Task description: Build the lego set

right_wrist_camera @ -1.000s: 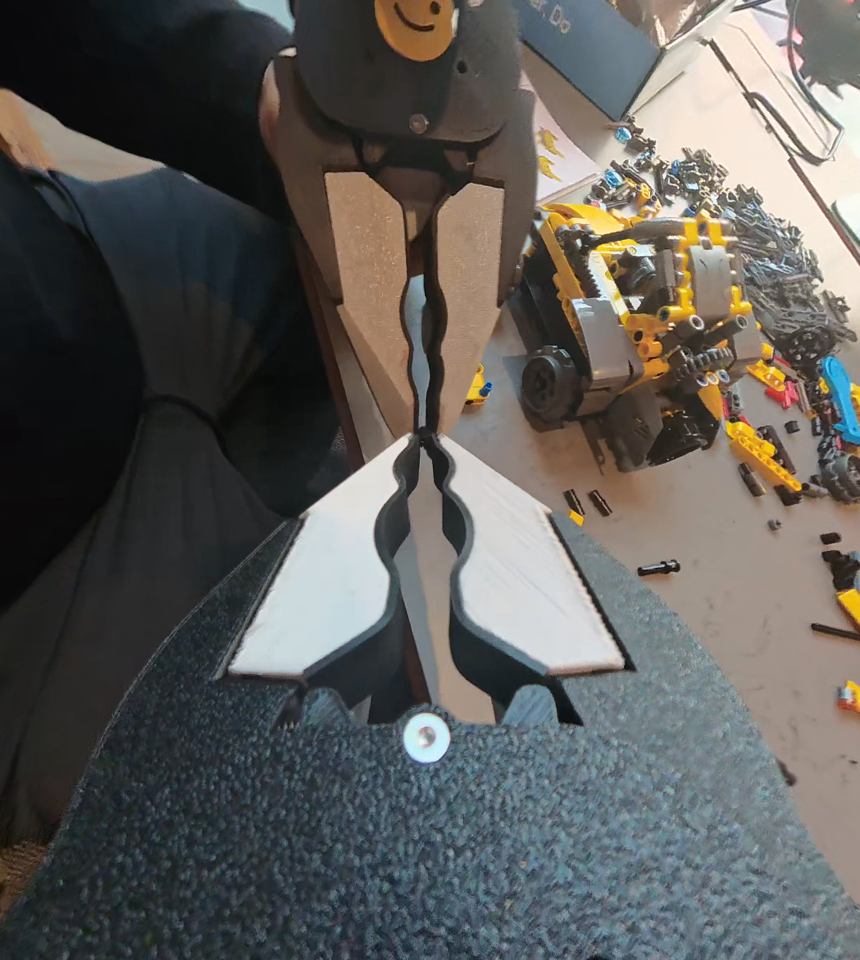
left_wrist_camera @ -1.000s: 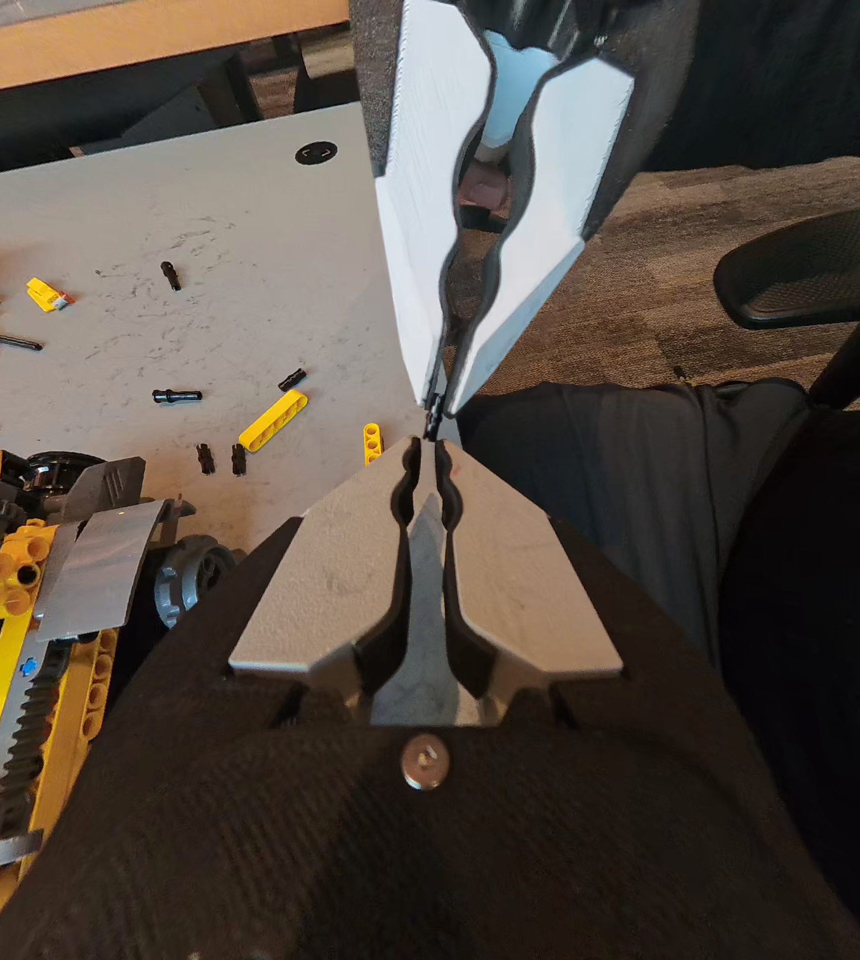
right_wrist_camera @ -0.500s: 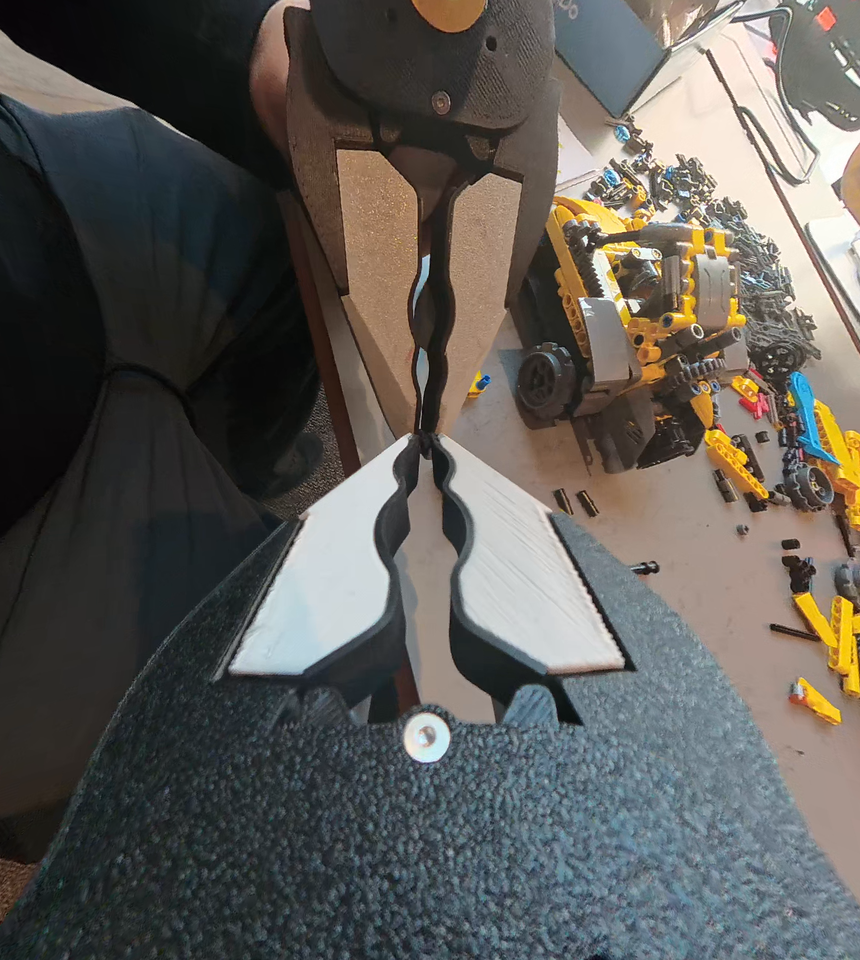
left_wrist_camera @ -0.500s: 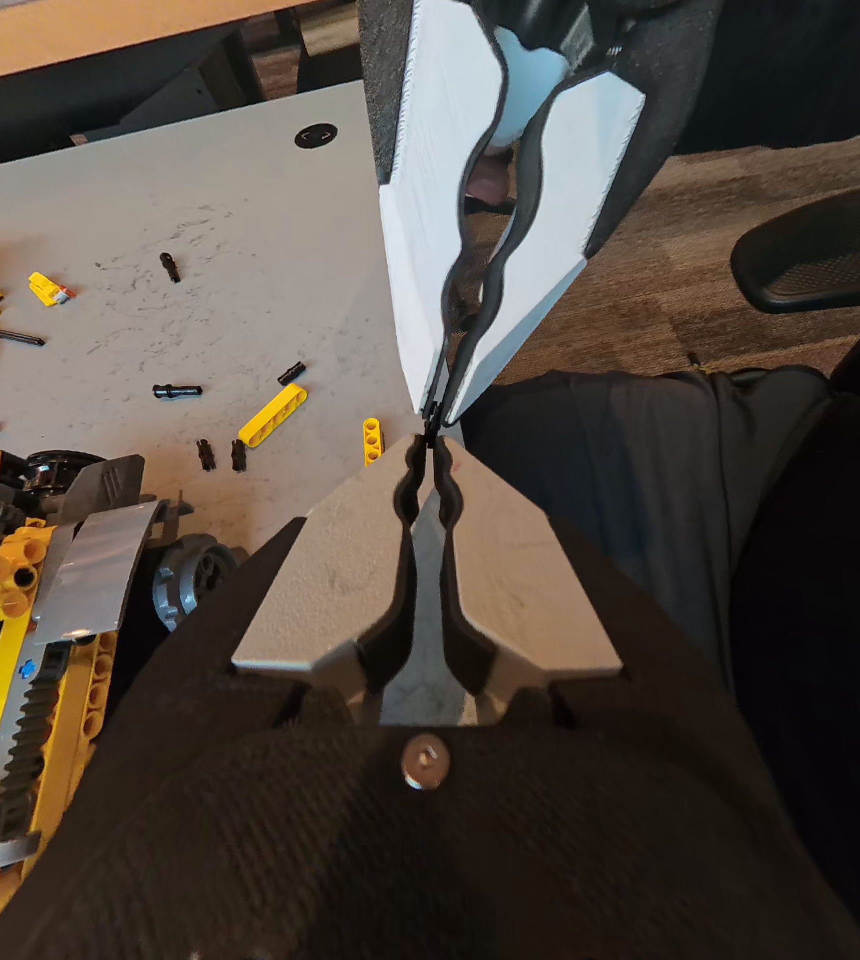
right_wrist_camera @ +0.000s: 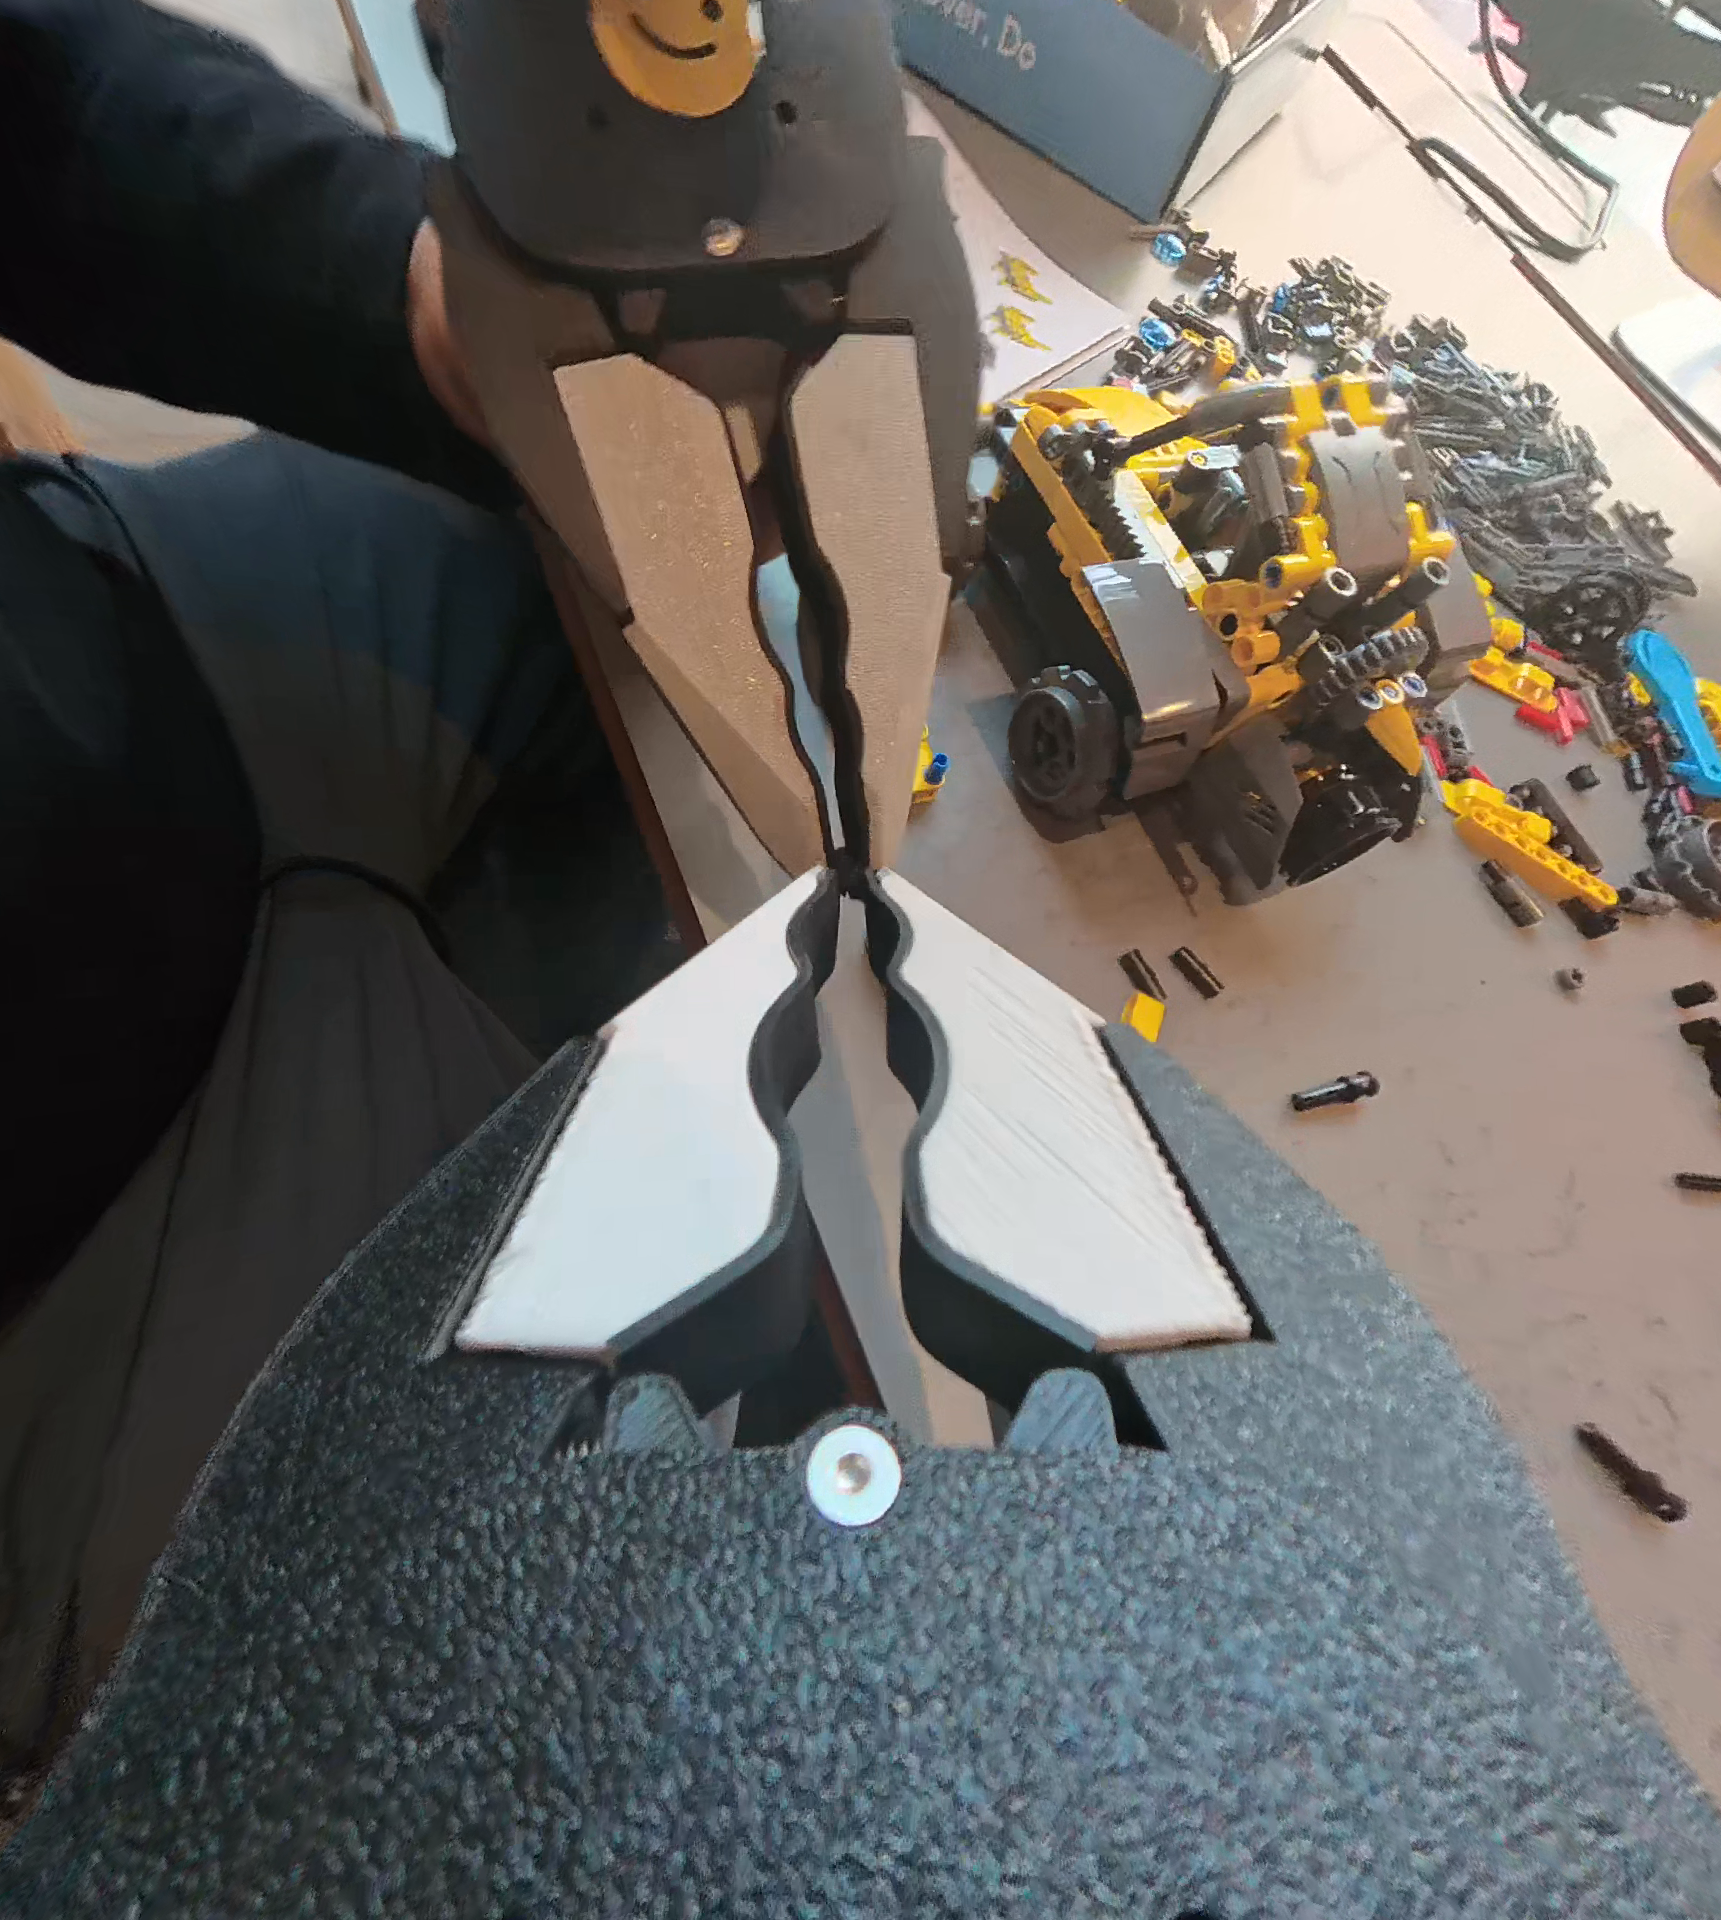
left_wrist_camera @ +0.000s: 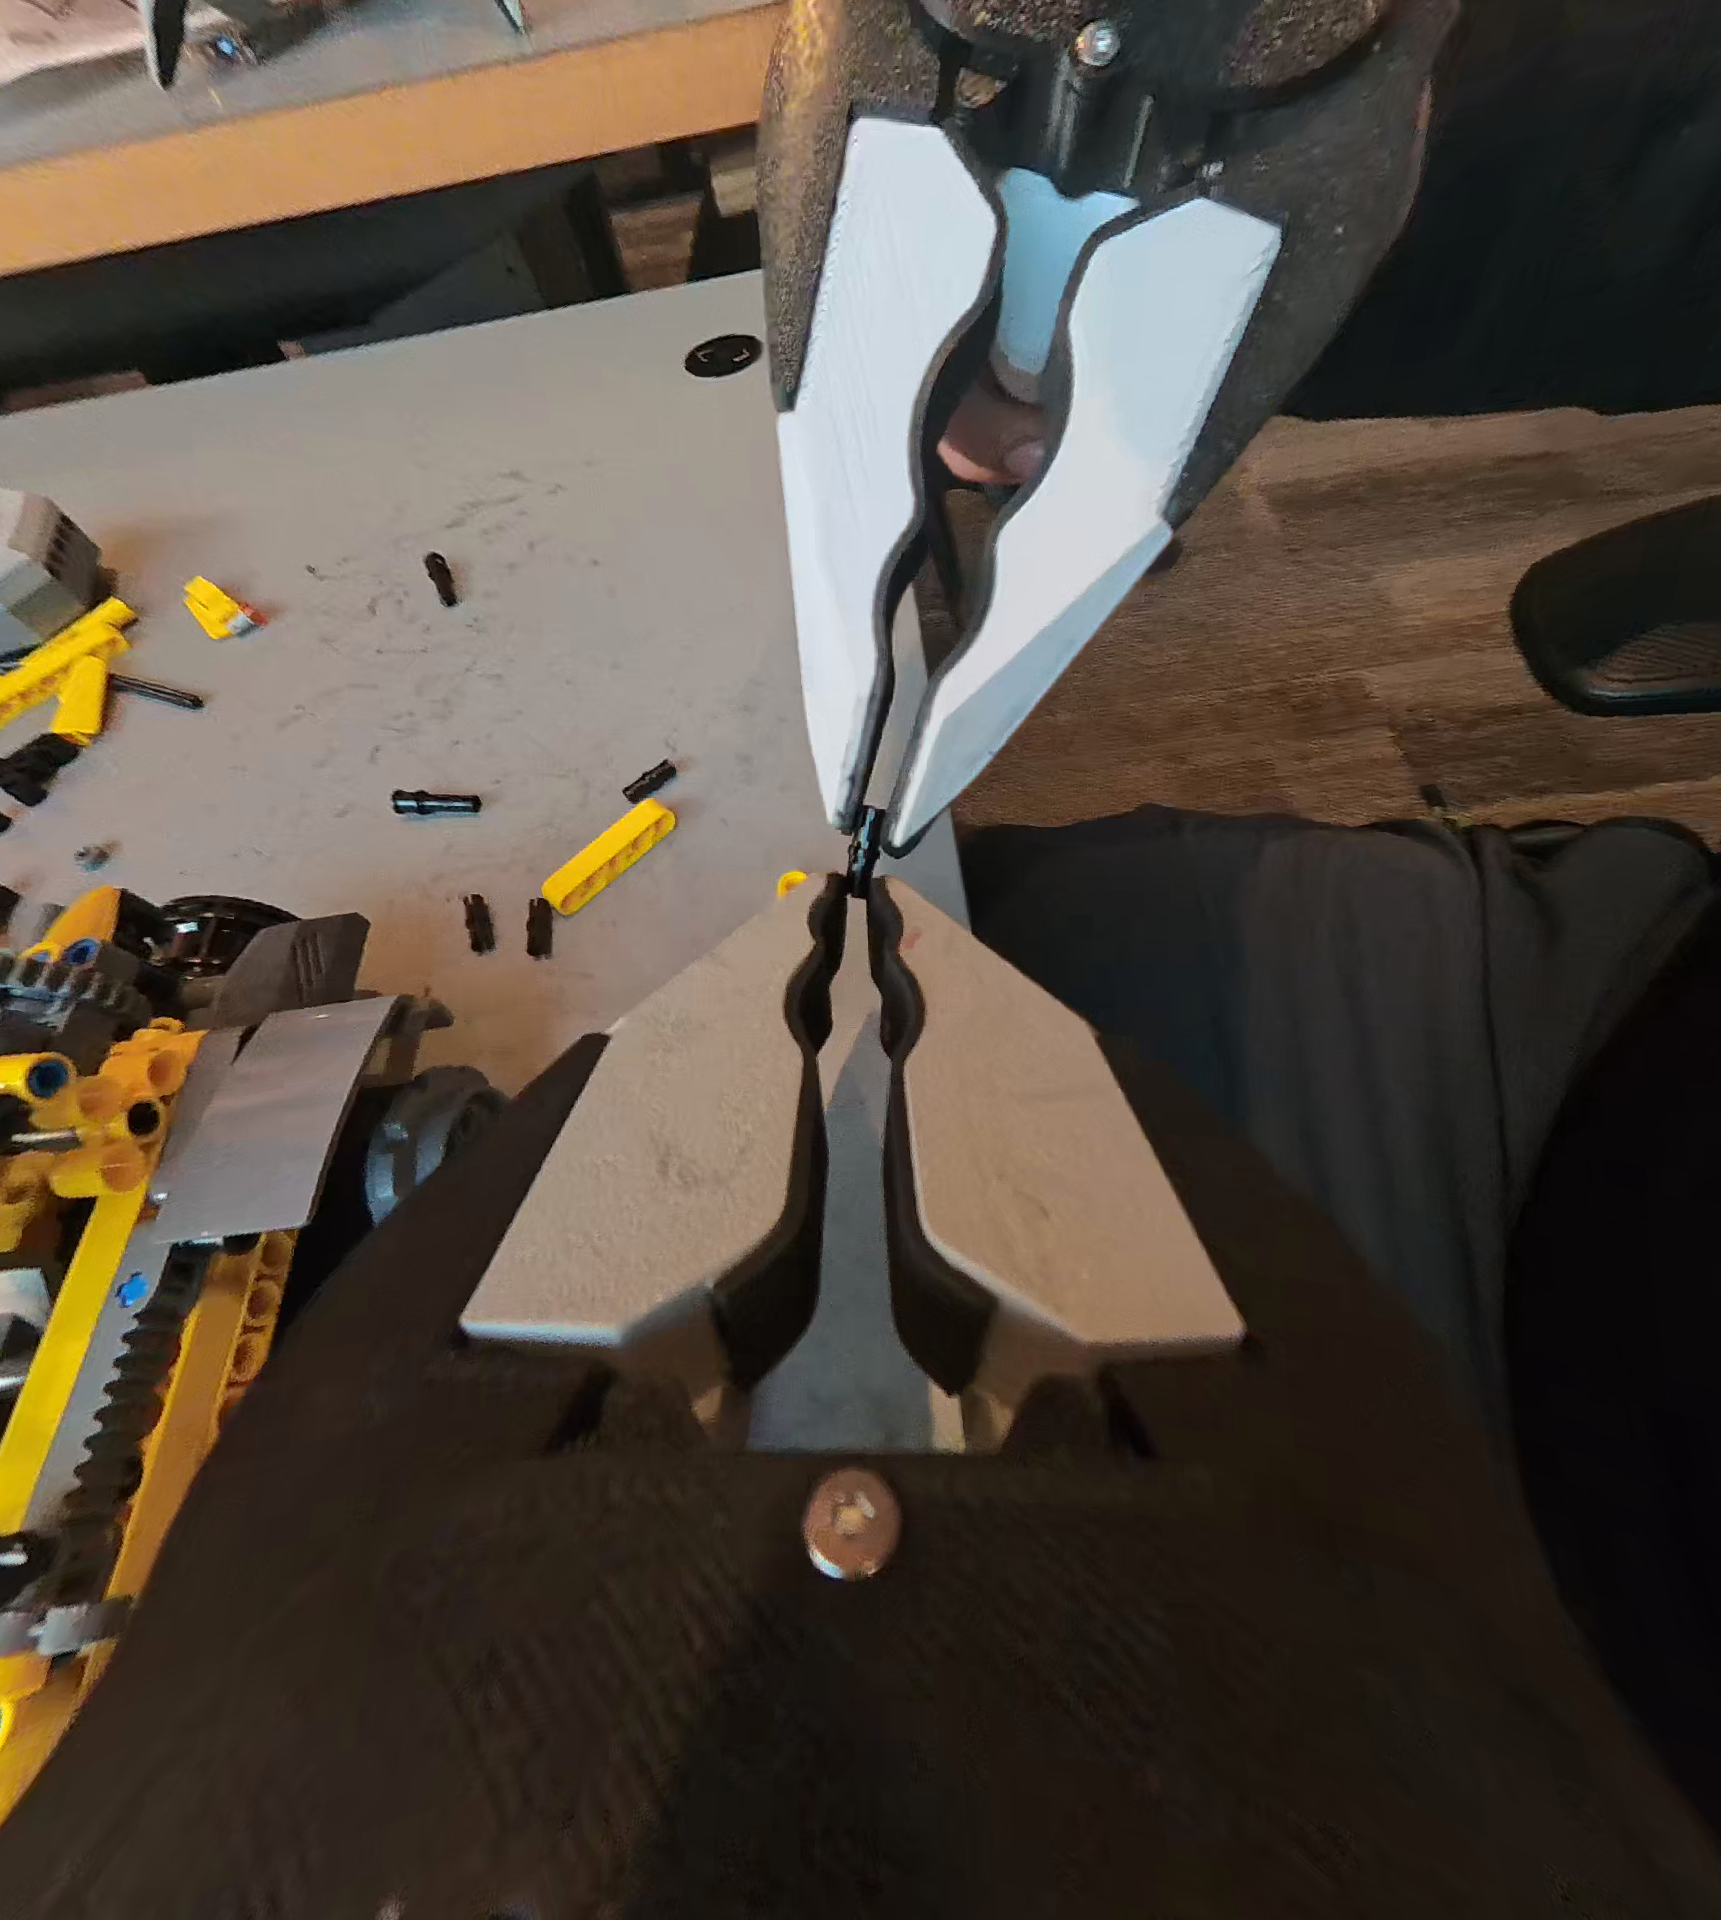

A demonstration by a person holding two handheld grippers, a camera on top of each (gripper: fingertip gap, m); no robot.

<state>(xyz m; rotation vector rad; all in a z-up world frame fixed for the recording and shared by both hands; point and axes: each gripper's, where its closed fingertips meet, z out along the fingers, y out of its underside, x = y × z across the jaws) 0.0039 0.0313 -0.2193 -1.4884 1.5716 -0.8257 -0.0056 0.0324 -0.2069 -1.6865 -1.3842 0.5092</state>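
Grey-padded left tool [left_wrist_camera: 854, 891] and white-padded right tool [right_wrist_camera: 848, 883], both clenched tip-to-tip on one tiny stiff, light, slippery black plastic connector pin [left_wrist_camera: 864, 844], each pinching an end.

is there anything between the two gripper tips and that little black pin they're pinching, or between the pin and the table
Nothing visible. The left gripper and right gripper meet tip to tip, each shut directly on the small black pin. It hangs in open air above the grey table's near corner, beside the person's lap.
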